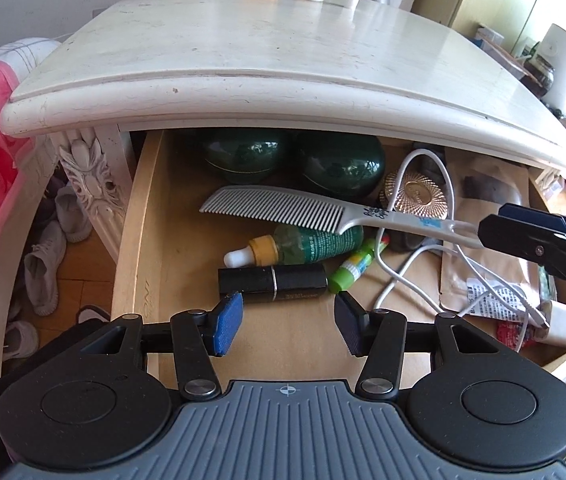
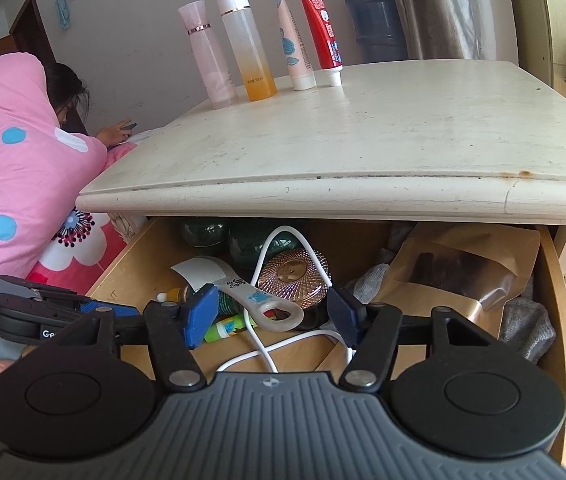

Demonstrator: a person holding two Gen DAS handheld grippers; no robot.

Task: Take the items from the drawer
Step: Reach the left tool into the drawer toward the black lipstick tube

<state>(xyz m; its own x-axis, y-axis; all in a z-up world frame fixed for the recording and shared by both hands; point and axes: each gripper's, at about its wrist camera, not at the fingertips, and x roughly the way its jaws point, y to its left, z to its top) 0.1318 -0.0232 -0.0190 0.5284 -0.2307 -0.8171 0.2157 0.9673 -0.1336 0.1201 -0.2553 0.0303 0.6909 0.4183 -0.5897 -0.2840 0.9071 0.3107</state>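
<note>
Right hand-held gripper (image 2: pixel 273 314), jaws spread around the comb (image 1: pixel 307 210) handle in the open drawer (image 1: pixel 139 216), left hand-held gripper (image 1: pixel 289 322) released; white cable (image 1: pixel 415 276) may snag on lift.

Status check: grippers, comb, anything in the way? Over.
Left gripper open, empty, over drawer front. Right gripper open, straddling comb handle. White cable crosses the handle, may snag.

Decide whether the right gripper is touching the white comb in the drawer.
Apart. In the right wrist view the right gripper has its jaws spread wide, and the comb handle lies between them with clear gaps on both sides.
</note>
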